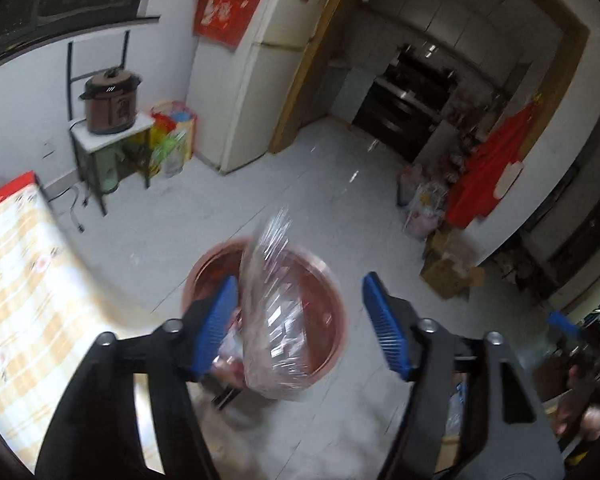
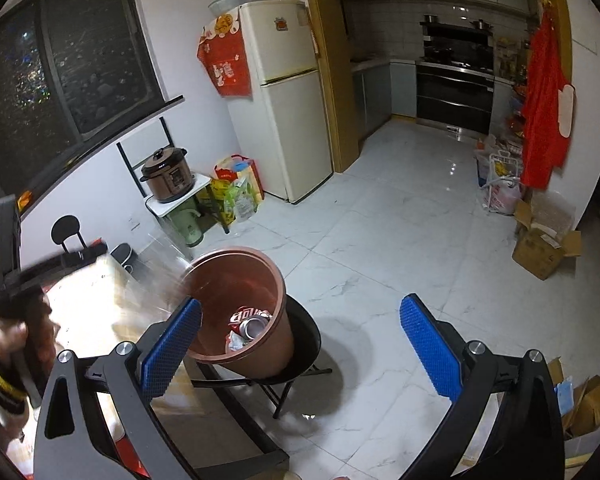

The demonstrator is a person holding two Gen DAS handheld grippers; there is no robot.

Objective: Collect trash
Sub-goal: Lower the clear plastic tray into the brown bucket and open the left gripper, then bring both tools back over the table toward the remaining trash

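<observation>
Nearest us, the left gripper (image 1: 300, 332) has its jaws spread wide w/ nothing clamped; a clear plastic wrapper (image 1: 276, 312) sits blurred between them, close to the left pad, apparently loose and dropping. Its long axis runs roughly up-down in the left wrist view, top end tilted away from us, lower end toward the bin mouth. Right gripper (image 2: 300, 344) also has jaws apart, holding nothing. Just beyond is the reddish-brown trash bin (image 2: 236, 304), resting tilted on a black folding stool (image 2: 304, 344), w/ a crushed can (image 2: 252, 326) and scraps already inside. We judge this as the drop-in step; next we'd likely confirm the wrapper lands inside, then go back to the checked-cloth surface (image 1: 24, 280) for more. Farther off: rice cooker (image 2: 168, 176), fridge (image 2: 284, 92).
</observation>
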